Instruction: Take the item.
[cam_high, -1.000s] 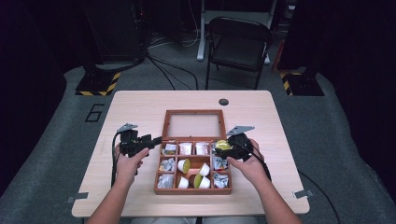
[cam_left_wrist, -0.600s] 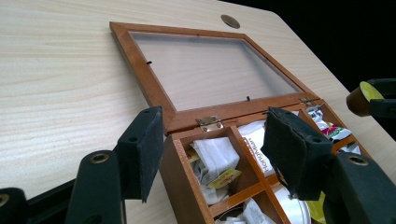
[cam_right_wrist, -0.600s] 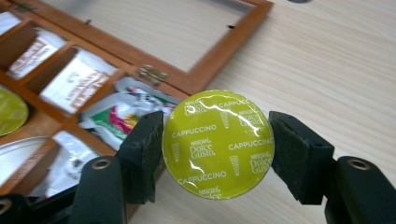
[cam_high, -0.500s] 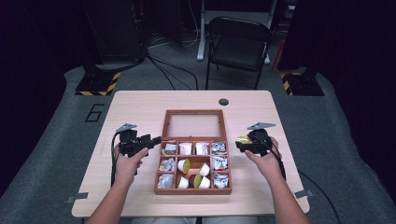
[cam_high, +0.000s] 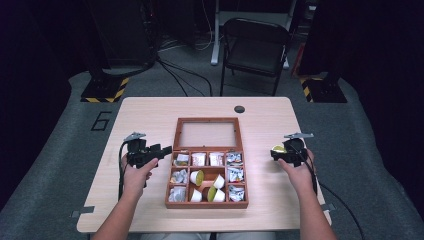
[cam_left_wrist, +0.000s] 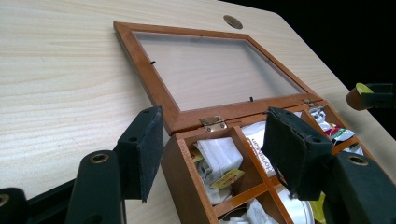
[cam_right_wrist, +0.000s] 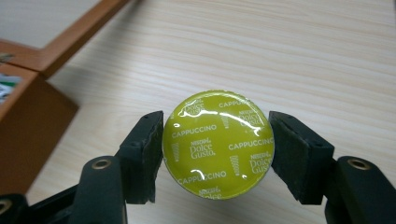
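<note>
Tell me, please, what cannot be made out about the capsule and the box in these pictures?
- Round yellow-green foil-lidded capsule: body hidden beneath its lid in the right gripper view; too small in the high view.
- Brown wooden compartment box: near compartments cut off by the left gripper view's bottom edge; packet print too small in the high view.

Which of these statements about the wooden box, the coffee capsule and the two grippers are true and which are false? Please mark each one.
1. The right gripper holds a green capsule between its pads. True.
2. The capsule is above the wooden box. False: it is over bare table, to the right of the box.
3. The box lid lies open, flat on the table. True.
4. The left gripper holds a tea bag. False: its jaws stand on either side of the box's corner, holding no bag.
5. White capsules lie in the box's middle compartments. True.
</note>
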